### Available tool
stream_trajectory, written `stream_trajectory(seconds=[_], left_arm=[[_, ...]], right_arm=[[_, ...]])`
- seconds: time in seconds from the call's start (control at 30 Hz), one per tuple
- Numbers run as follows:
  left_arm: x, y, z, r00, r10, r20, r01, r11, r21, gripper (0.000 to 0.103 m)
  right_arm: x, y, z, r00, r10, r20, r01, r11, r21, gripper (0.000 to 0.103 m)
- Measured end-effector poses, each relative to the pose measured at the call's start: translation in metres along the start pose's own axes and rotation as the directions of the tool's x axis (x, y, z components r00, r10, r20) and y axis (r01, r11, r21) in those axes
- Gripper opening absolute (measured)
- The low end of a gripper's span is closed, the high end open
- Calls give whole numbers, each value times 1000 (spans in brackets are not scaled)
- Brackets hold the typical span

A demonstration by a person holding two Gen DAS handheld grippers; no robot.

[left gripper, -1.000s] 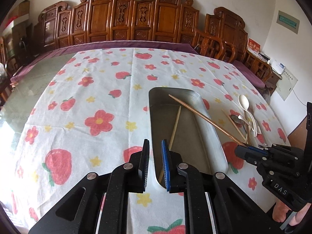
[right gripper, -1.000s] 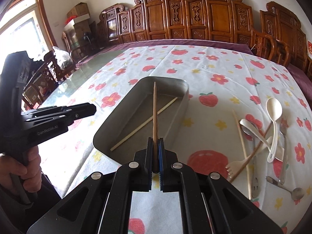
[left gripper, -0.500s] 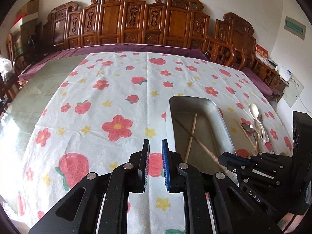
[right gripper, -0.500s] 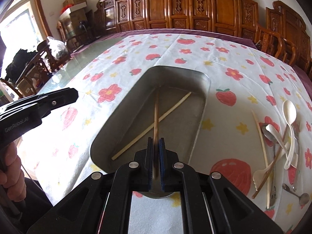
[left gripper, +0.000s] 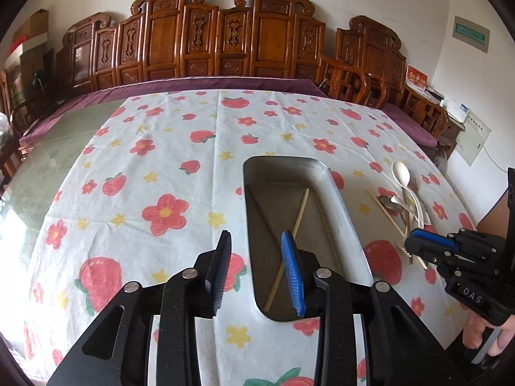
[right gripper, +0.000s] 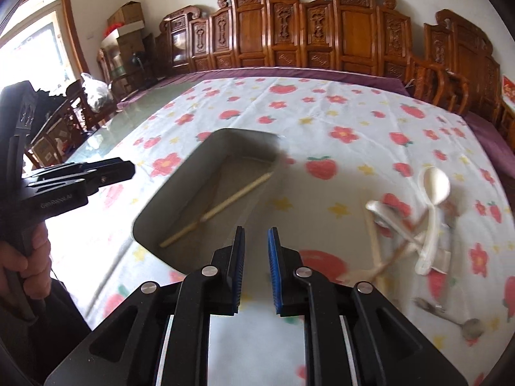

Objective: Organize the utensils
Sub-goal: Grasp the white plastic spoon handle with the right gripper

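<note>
Released since before, the chopstick (right gripper: 212, 214) lies in the tray (right gripper: 161, 202); both tools, empty, are opening.

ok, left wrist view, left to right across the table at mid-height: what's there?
Bare glass tabletop → flowered tablecloth → metal tray holding a pale chopstick → loose chopstick → pile of spoons and forks → right gripper, jaws opening, empty.

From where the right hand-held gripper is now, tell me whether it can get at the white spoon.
Probably yes. The right hand-held gripper is empty, its jaws opening, and the white spoon lies atop the utensil pile, nothing between them.
</note>
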State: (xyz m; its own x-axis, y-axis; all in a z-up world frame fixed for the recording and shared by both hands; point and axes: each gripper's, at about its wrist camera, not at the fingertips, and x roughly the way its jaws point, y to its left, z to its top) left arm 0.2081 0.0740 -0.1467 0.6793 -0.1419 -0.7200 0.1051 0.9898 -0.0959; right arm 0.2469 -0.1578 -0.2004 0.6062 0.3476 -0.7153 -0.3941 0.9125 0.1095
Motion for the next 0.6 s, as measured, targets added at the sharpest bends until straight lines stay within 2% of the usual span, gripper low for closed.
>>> stream_trajectory(seconds=[0.07,0.2,0.37,0.47,0.6], left_arm=[[0,-10,-1,1000,-8,5,8,1000,16,49],[3,-32,-3,1000,-25,9,25,999,47,61],[7,-56,-7,998,-55,10,55,996,72,64],[11,-67,-9,998,-60,9,59,995,86,64],[16,-77,-11,998,-68,7,67,994,92,64]], right_arm=[[-10,-23,-7,999,-39,4,39,999,13,16],[-24,-72,-22,993,-118,0,118,991,56,16],[-28,-118,-35,983,-183,-4,183,977,107,16],[-25,-134,-38,981,-193,-1,192,973,124,23],[-10,-145,-36,982,-191,3,189,973,130,24]])
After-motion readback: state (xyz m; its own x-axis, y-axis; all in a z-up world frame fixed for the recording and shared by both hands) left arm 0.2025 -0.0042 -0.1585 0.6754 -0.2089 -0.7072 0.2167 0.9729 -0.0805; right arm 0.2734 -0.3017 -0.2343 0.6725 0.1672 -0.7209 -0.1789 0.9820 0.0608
